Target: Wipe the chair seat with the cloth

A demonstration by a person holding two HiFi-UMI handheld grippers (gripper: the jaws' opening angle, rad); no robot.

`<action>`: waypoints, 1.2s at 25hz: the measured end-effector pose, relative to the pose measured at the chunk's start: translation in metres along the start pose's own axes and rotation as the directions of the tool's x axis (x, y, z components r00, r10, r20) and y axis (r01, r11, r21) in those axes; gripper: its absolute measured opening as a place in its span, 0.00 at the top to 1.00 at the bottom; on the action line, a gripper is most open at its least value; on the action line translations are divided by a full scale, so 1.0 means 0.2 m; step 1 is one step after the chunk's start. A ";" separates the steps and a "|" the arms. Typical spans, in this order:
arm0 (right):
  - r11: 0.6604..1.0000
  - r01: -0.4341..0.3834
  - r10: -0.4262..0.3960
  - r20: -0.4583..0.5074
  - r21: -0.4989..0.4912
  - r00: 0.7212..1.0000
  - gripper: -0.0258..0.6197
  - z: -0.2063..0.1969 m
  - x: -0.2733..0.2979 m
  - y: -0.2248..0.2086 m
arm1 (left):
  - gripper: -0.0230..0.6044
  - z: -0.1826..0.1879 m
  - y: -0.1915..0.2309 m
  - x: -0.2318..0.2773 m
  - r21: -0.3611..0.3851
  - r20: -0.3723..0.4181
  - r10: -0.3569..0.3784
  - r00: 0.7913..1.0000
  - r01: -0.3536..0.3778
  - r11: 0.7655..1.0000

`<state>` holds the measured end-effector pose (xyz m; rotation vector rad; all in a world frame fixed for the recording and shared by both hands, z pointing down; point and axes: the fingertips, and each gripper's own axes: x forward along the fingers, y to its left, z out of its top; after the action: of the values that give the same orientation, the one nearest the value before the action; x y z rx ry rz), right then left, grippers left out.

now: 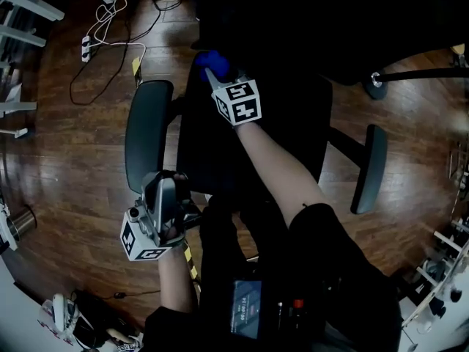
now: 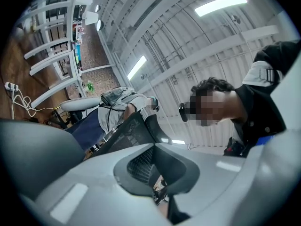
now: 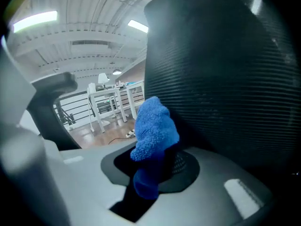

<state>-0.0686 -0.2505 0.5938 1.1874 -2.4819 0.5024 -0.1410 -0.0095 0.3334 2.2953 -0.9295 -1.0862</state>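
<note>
A black office chair seat lies below me in the head view, very dark. My right gripper is stretched over its far left part and is shut on a blue cloth. In the right gripper view the bunched cloth sticks up out of the gripper, close to the ribbed black backrest. My left gripper hovers at the near end of the left armrest. Tilted upward, the left gripper has its jaws together with nothing between them.
The right armrest flanks the seat. A power strip with cables lies on the wooden floor at far left, and a chair-base wheel at far right. White table frames stand beyond. A person bends forward in the background.
</note>
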 end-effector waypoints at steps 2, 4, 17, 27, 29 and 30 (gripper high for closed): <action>1.000 -0.017 0.017 -0.038 -0.008 0.999 0.81 -0.05 0.08 0.04 | 0.97 -0.01 0.01 -0.01 0.000 -0.001 0.003 1.000 -0.003 1.000; 0.999 -0.039 0.038 -0.079 -0.013 0.996 0.81 -0.11 0.15 0.07 | 0.97 -0.01 0.02 -0.02 0.003 -0.003 0.003 1.000 -0.003 1.000; 0.967 0.255 -0.246 -0.170 0.030 0.954 0.81 -0.41 -0.24 -0.52 | 0.97 -0.04 0.01 -0.01 0.002 -0.025 -0.004 1.000 0.004 1.000; 0.795 0.599 -0.573 -0.205 0.099 0.794 0.81 -0.61 -1.15 -1.32 | 0.97 -0.11 -0.01 0.05 -0.017 -0.086 -0.038 0.996 0.036 0.999; 0.787 0.609 -0.583 -0.204 0.098 0.786 0.81 -0.61 -1.17 -1.35 | 0.97 -0.10 -0.02 0.06 -0.017 -0.081 -0.034 0.996 0.032 0.999; 0.787 0.609 -0.585 -0.195 0.101 0.788 0.81 -0.60 -1.17 -1.35 | 0.97 -0.10 -0.02 0.06 -0.016 -0.078 -0.034 0.996 0.032 0.999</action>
<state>0.3010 -0.1973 0.6394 1.8260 -1.8063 0.5819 -0.1186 -0.0139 0.3367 2.3310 -0.8531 -1.0049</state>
